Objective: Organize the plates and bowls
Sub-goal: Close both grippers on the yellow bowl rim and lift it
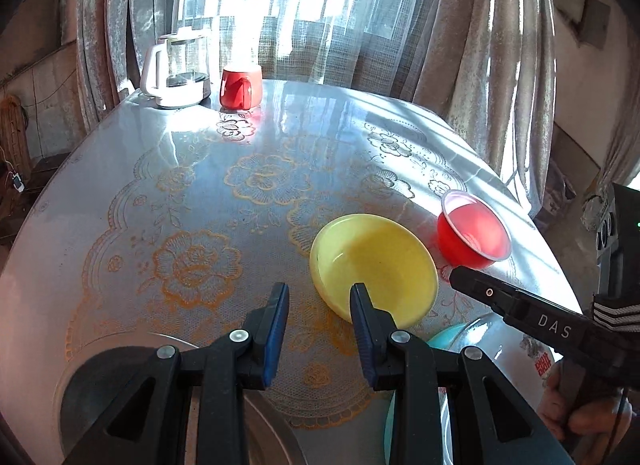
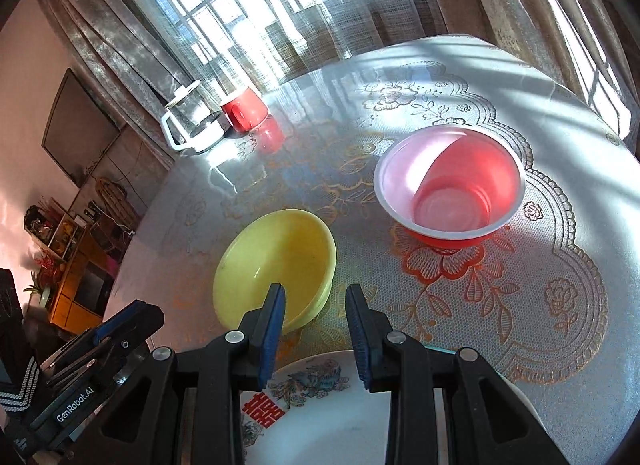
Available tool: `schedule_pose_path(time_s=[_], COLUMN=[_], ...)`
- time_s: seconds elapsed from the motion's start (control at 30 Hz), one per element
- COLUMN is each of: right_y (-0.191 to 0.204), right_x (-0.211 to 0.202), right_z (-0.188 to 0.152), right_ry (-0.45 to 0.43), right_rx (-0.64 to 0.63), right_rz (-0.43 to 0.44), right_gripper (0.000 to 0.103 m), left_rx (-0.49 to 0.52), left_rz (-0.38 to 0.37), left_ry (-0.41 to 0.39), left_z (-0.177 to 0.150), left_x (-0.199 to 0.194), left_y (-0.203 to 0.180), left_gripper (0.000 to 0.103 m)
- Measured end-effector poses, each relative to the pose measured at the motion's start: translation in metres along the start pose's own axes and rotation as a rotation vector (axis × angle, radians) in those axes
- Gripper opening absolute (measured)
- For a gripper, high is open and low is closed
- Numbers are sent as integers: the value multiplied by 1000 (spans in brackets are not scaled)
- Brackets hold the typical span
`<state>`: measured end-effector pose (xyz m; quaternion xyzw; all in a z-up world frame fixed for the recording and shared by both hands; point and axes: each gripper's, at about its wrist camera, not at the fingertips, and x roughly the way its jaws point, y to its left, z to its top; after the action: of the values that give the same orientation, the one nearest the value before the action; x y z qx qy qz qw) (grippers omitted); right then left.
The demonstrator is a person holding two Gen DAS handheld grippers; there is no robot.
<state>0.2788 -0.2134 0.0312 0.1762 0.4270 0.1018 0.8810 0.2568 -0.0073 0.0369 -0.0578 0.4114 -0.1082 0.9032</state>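
Claws hung low over the bench (image 2: 560, 305), both parted wide and gripping nothing: my left claw (image 1: 319, 329) beside the glossy yellow bowl (image 1: 374, 265), my right claw (image 2: 316, 331) straddling its near rim, above a printed white plate (image 2: 320, 417). Beyond sat a round, thin-walled red plastic bowl (image 2: 450, 189) on lace-patterned cloth.

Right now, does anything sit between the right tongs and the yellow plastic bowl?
Nothing visible does. The open right tongs hover just short of the round yellow plastic bowl; only bare lace-patterned tablecloth lies around it.
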Motion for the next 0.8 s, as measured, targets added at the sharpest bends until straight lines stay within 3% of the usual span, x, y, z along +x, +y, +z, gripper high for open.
schedule_pose_path(time_s=[0.27,0.4,0.5,0.6,0.8], right_y=[3,4,5,5,1], right_x=[27,37,40,41,39], right_z=[12,13,11,11,11], right_ry=[46,68,69,63,53], right_rx=[-23,-44,-64,-66,-47], right_rz=[-34,-49,-59,-67,-73], right_gripper=[31,23,17,13,12], left_rx=[-78,-67,-44,-16,-59], left_rz=[-34,-19,-49,-27,-76], left_ry=[88,114,132,114,98], left_z=[20,18,16,15,14], left_x=[39,52,59,61,56], left_y=[7,3,-2,-6,-2], left_gripper=[32,32,31,30,30])
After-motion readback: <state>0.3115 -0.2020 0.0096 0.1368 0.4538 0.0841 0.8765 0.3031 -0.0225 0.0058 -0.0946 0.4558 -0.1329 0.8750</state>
